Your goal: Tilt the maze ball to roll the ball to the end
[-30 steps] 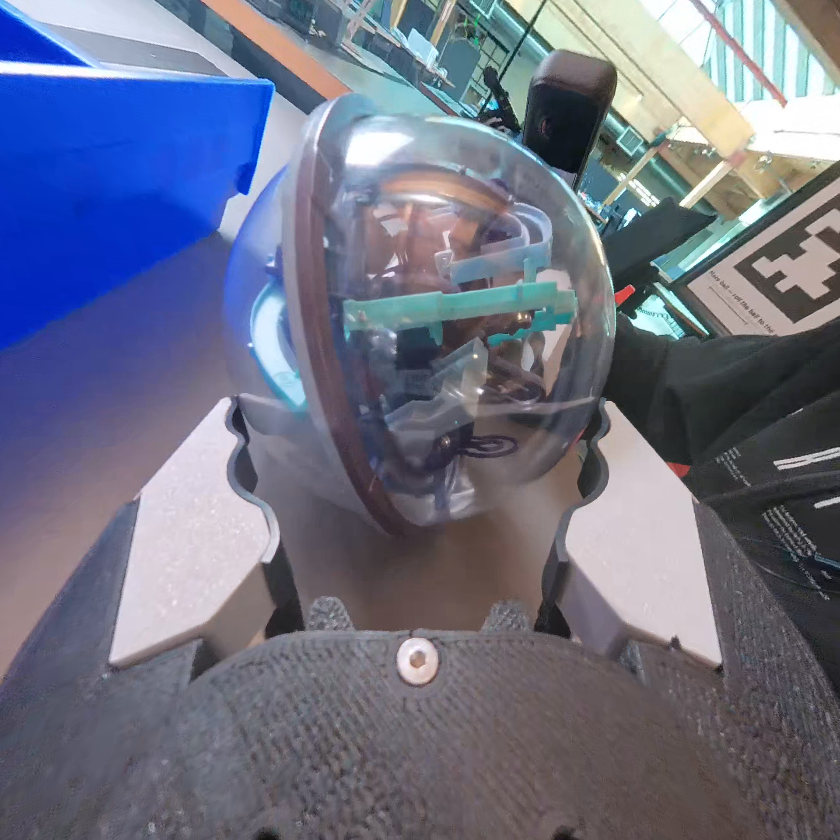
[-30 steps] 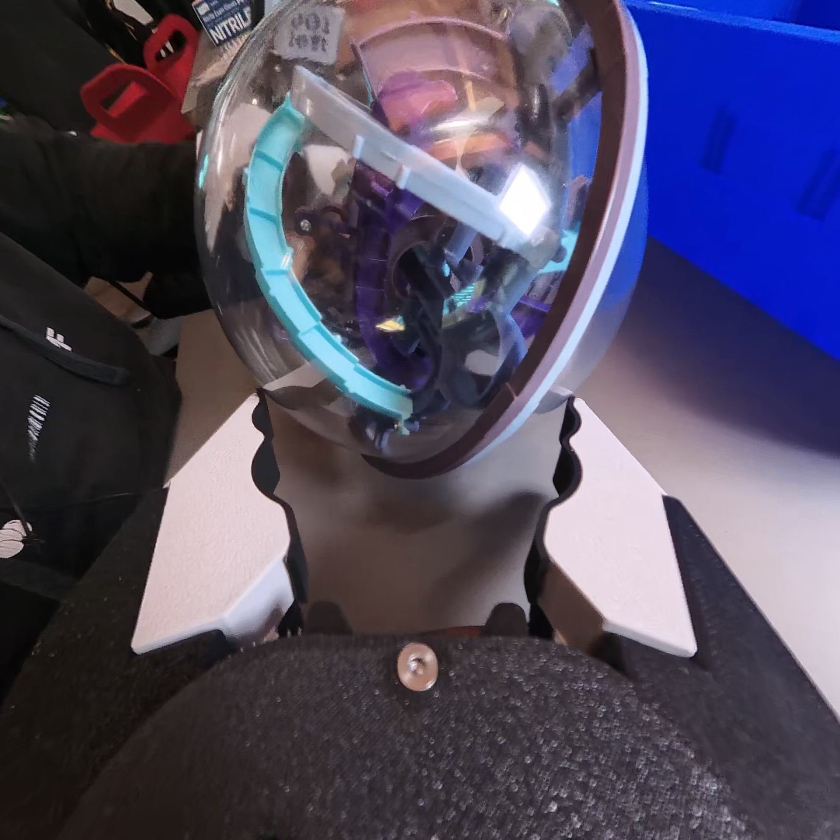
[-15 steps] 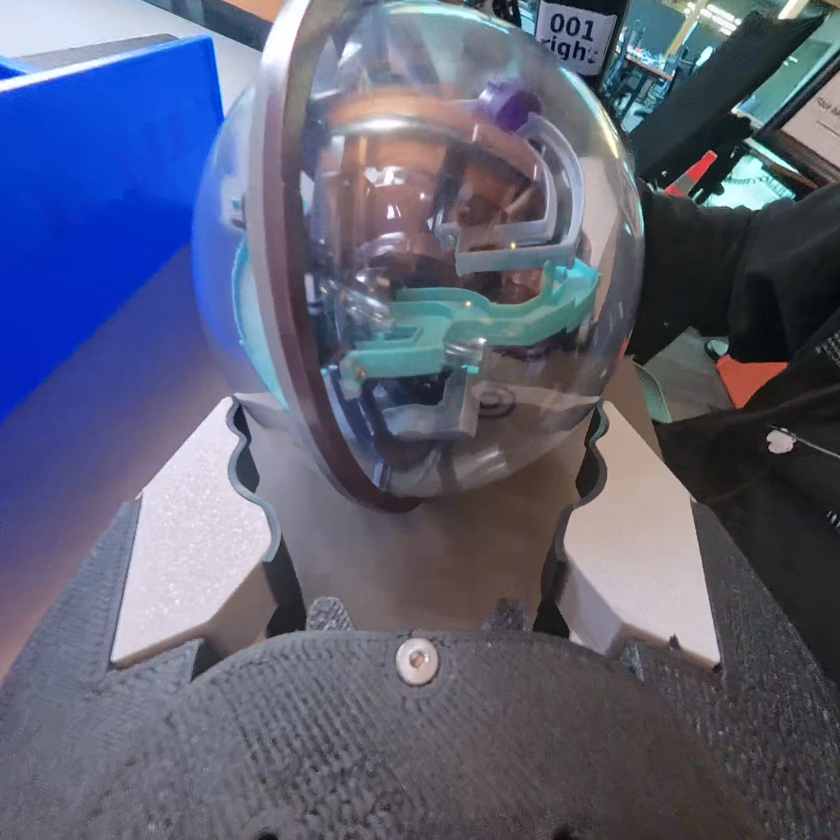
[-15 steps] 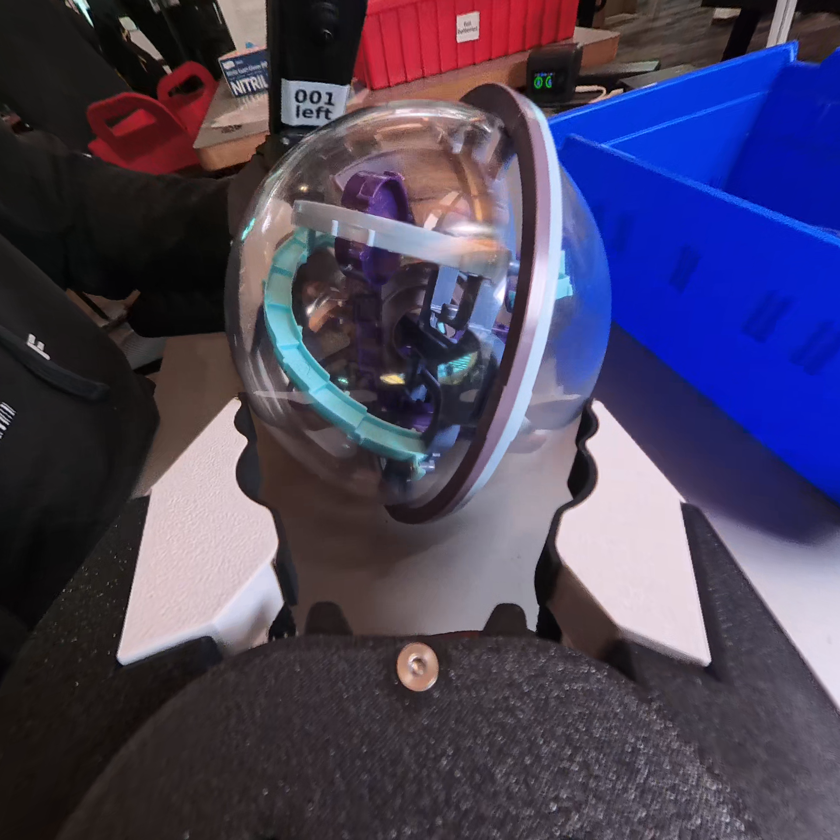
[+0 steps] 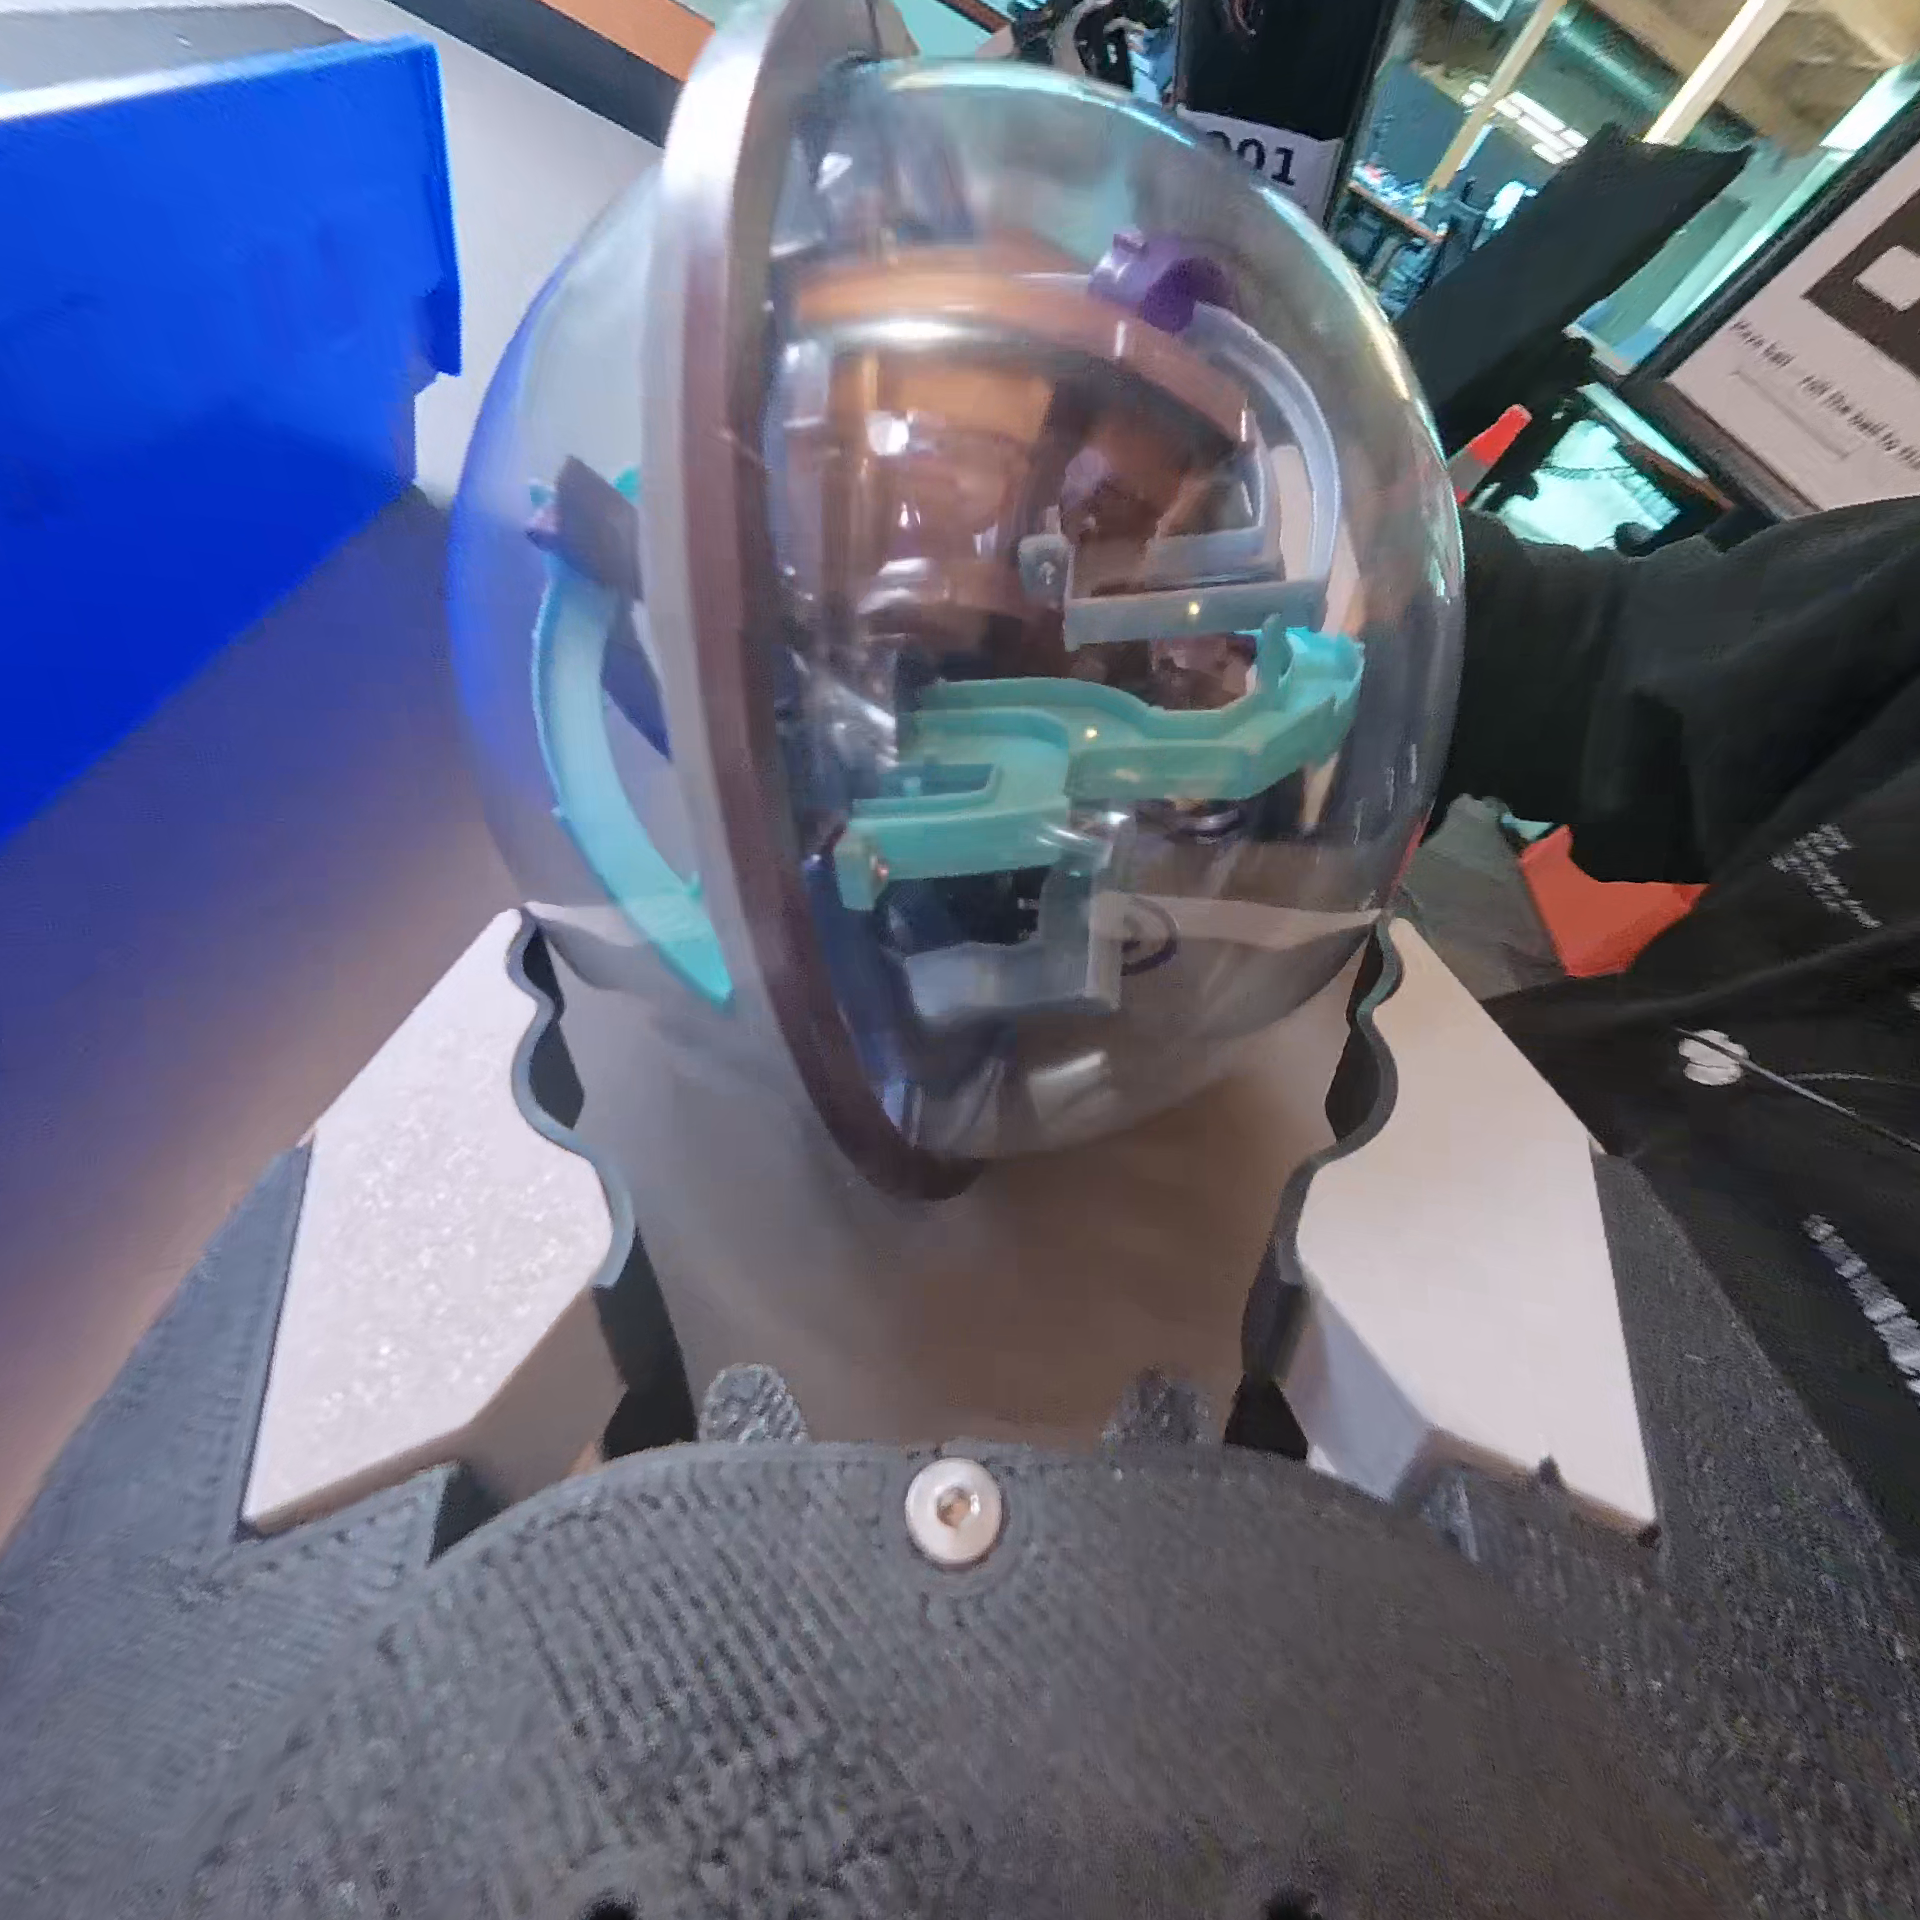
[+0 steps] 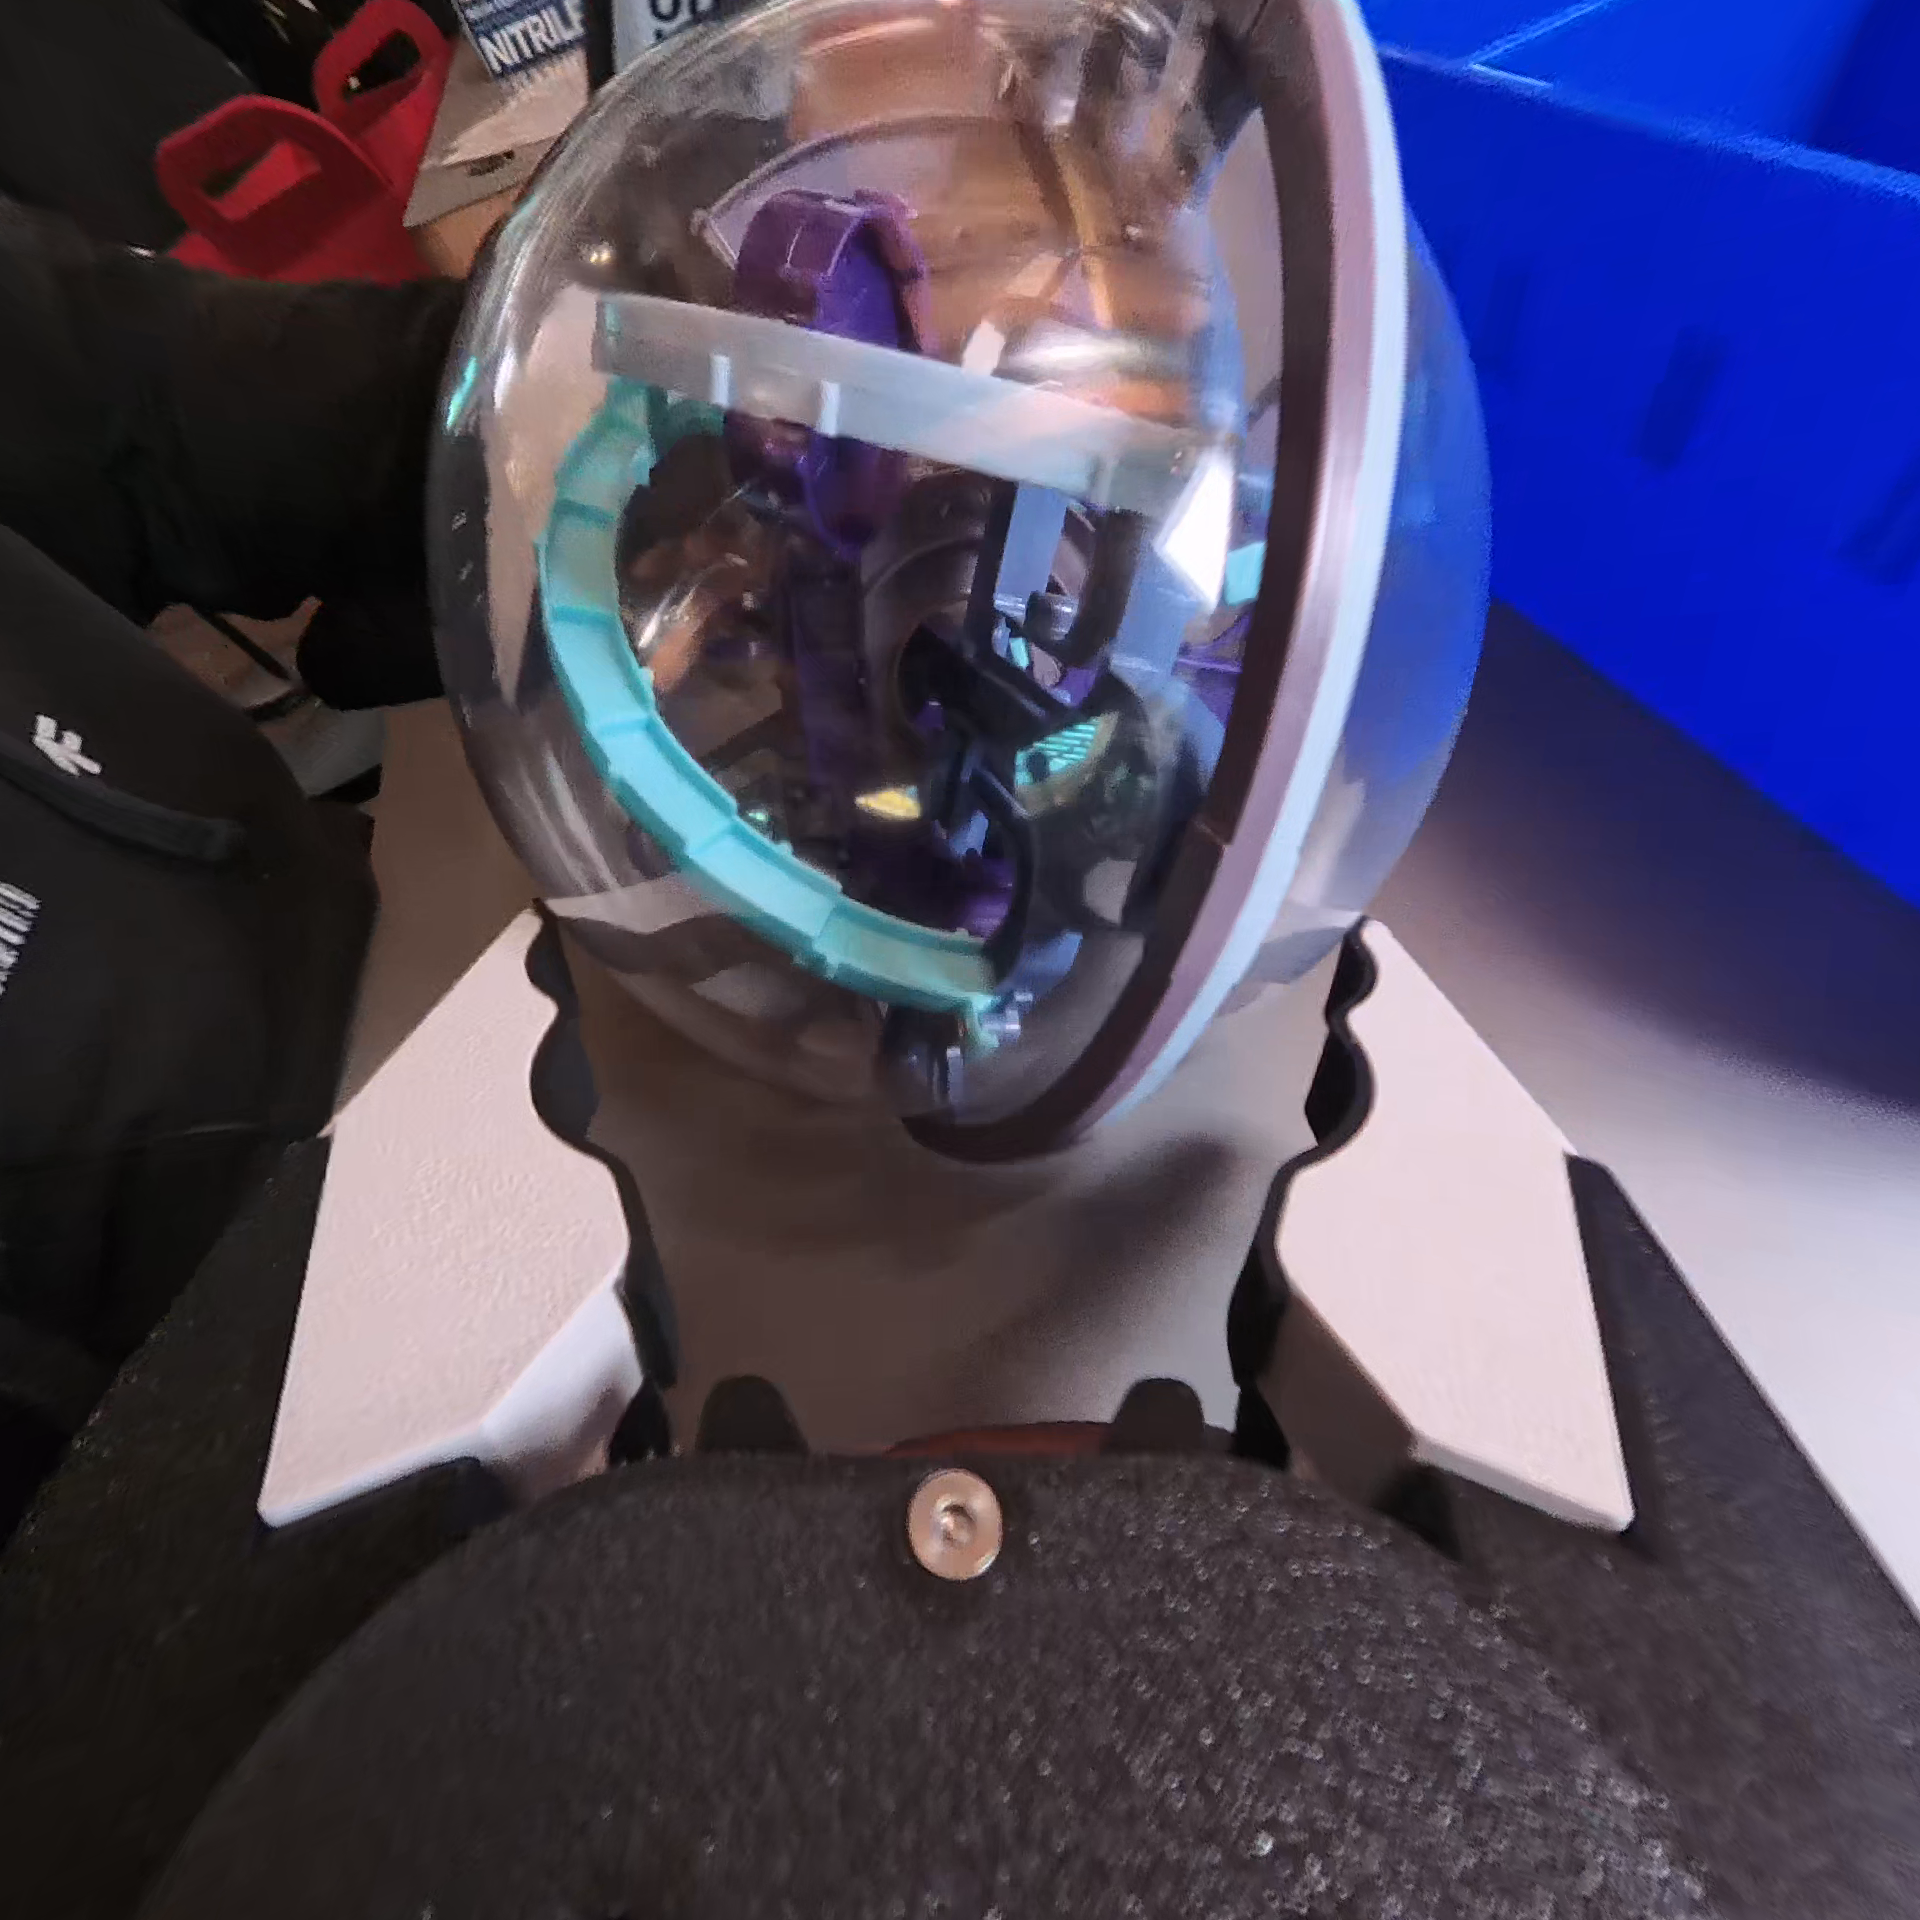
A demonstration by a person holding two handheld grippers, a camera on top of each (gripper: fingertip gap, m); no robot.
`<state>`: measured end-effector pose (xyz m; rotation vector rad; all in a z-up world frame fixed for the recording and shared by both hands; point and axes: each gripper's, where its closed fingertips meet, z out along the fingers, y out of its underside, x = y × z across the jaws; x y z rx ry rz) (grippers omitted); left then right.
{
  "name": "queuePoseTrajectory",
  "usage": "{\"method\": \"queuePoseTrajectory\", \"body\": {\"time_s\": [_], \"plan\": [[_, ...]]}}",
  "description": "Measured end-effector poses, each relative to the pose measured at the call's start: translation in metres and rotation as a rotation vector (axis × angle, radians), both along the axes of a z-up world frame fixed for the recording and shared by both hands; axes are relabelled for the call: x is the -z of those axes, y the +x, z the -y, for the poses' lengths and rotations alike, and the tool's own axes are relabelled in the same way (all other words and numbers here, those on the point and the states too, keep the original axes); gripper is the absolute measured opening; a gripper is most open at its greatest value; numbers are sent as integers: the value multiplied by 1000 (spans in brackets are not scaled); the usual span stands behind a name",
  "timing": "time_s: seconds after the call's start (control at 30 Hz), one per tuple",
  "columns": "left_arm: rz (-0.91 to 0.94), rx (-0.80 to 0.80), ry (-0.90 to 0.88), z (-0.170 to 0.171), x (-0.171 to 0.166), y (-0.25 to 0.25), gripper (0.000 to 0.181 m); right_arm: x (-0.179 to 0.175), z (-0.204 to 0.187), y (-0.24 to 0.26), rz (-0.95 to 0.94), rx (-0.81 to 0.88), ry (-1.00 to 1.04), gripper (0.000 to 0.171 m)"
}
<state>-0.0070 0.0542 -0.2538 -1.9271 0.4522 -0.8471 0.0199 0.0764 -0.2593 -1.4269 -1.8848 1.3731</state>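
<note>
Both jaws spread wide, left gripper [image 5: 951,997] and right gripper [image 6: 940,997] cradling the maze ball [image 5: 966,623] from opposite sides above the table's [image 6: 1662,1091] blue bin [image 6: 1714,416] edge; tilting underway (can't spot the little ball), so the finish looks unreached.

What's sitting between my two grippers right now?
Only the maze ball: the left gripper and right gripper cup it from opposite sides. Both wrist views show this.
</note>
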Motion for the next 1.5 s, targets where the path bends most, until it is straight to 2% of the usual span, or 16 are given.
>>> {"method": "queuePoseTrajectory", "body": {"time_s": [0.1, 0.17, 0.43, 0.7, 1.17, 1.5], "plan": [[-82, -6, 37, 0, 3, 0, 147, -8, -1, -5, -62, 10, 40, 142], [-93, -23, 96, 0, -8, 0, 147, -24, 0, -7, -142, 15, 59, 143], [-258, -95, 417, -8, -92, -5, 145, -102, -4, -13, -345, -11, 239, 146], [-337, -130, 579, -6, -154, -5, 146, -166, 0, -13, -456, -50, 368, 147], [-309, -167, 634, 3, -177, -7, 146, -195, 11, -16, -474, -87, 415, 147], [-254, -196, 593, 15, -204, -10, 146, -207, 20, -23, -532, -81, 177, 147]]}}
